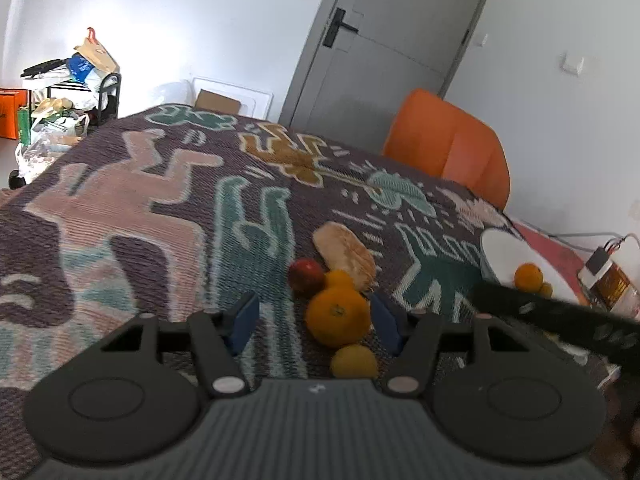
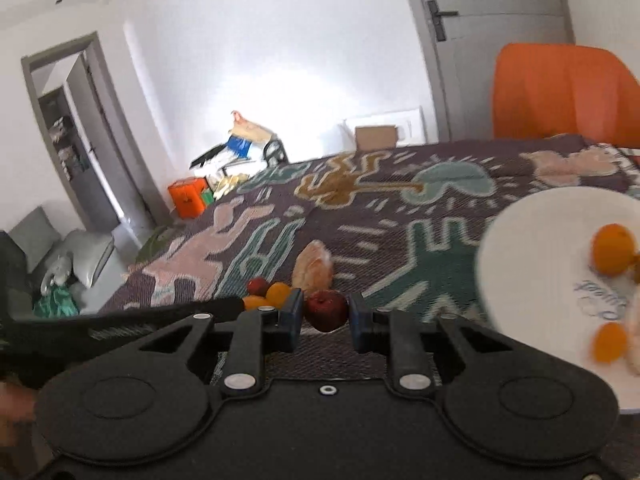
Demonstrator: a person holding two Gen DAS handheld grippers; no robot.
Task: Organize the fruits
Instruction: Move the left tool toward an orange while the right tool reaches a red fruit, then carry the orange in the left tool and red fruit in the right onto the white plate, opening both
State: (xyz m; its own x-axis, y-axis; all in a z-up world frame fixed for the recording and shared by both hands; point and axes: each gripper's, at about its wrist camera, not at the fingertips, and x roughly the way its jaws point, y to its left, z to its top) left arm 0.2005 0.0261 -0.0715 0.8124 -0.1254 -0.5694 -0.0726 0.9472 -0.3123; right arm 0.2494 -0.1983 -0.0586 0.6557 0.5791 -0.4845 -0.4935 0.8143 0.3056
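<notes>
On the patterned cloth, my left gripper (image 1: 316,326) is open above a big orange (image 1: 338,316), which sits toward its right finger. A small yellow fruit (image 1: 354,361), a smaller orange (image 1: 339,279), a red apple (image 1: 306,275) and a bread roll (image 1: 344,256) lie around it. My right gripper (image 2: 325,316) is shut on a dark red apple (image 2: 326,309). A white bowl (image 2: 532,264) to its right holds oranges (image 2: 614,248). The bowl also shows in the left wrist view (image 1: 500,256).
The table (image 1: 140,216) is covered by a purple figured cloth. An orange chair (image 1: 448,140) stands at its far side. A jar (image 1: 612,284) stands beside the bowl. A grey door (image 1: 384,40) and a cluttered shelf (image 1: 72,92) are behind.
</notes>
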